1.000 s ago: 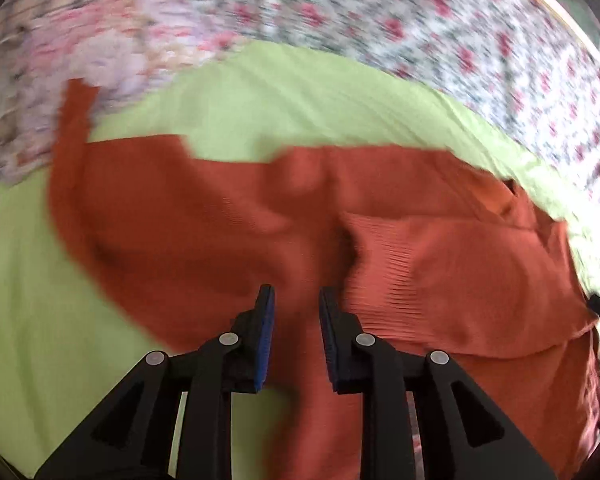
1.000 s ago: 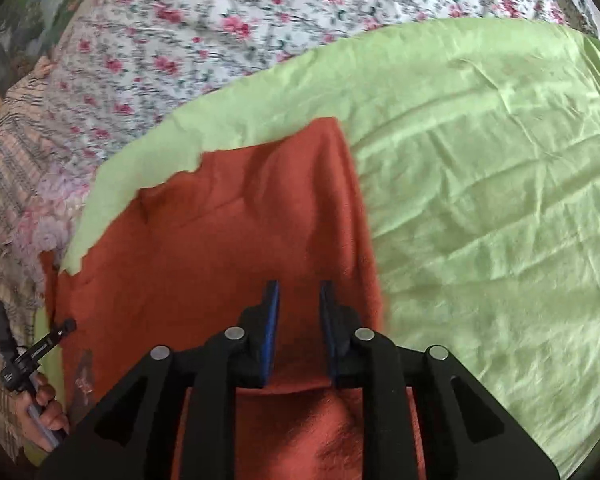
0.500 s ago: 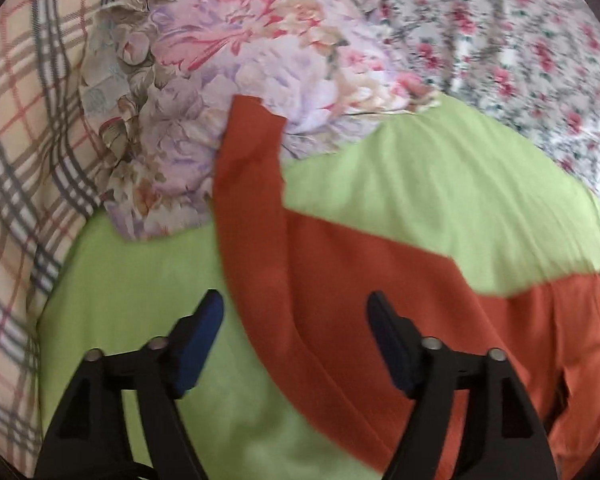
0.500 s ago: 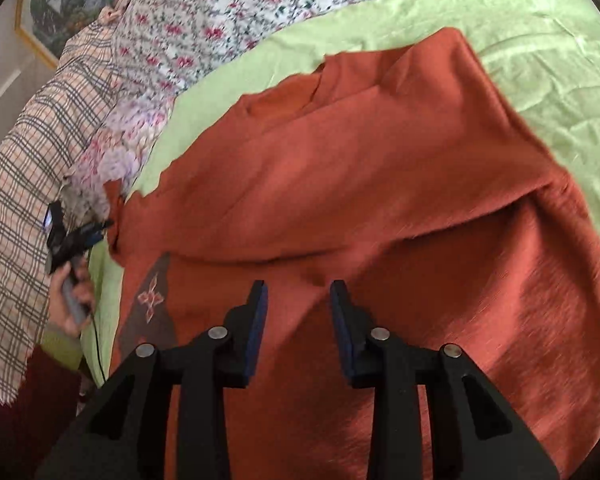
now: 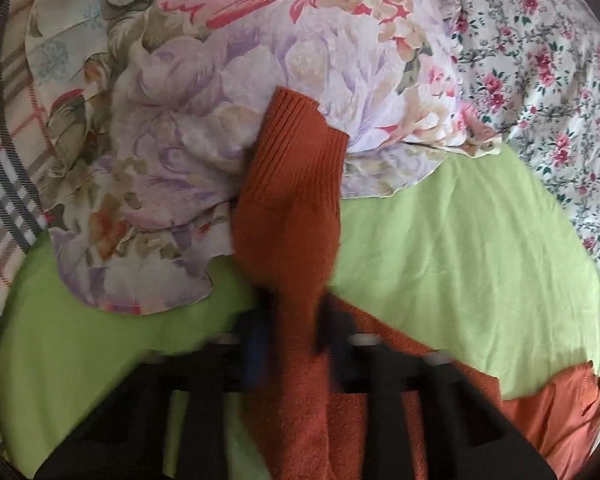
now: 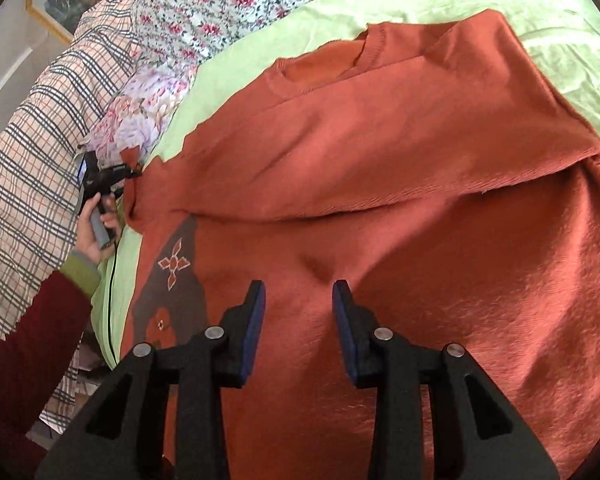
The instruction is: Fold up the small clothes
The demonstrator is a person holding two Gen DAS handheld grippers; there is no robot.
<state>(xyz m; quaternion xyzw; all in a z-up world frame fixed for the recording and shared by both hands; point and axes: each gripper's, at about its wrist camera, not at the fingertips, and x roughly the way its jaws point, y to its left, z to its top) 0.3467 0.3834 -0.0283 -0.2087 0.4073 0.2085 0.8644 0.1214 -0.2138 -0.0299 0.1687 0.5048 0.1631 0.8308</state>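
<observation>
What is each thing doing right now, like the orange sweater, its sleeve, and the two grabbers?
Orange sweater: spread on the green sheet, one side folded over.
Sleeve: stretched out, cuff lying on the floral pillow.
Left gripper: blurred, jaws have just been closing, pinching the sleeve.
Right gripper: jaws have just been opening, a gap between its pads, over the sweater's body.

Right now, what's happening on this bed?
A person is folding a rust-orange knit sweater spread on a lime-green sheet over the bed. The left gripper has just been closing and now pinches the sweater's long sleeve, whose ribbed cuff lies against a pastel floral pillow. The right gripper stands open above the sweater's body, its jaws having eased apart, nothing pressed between them. One sleeve is already folded across the chest; the left-hand one is not yet folded in.
</observation>
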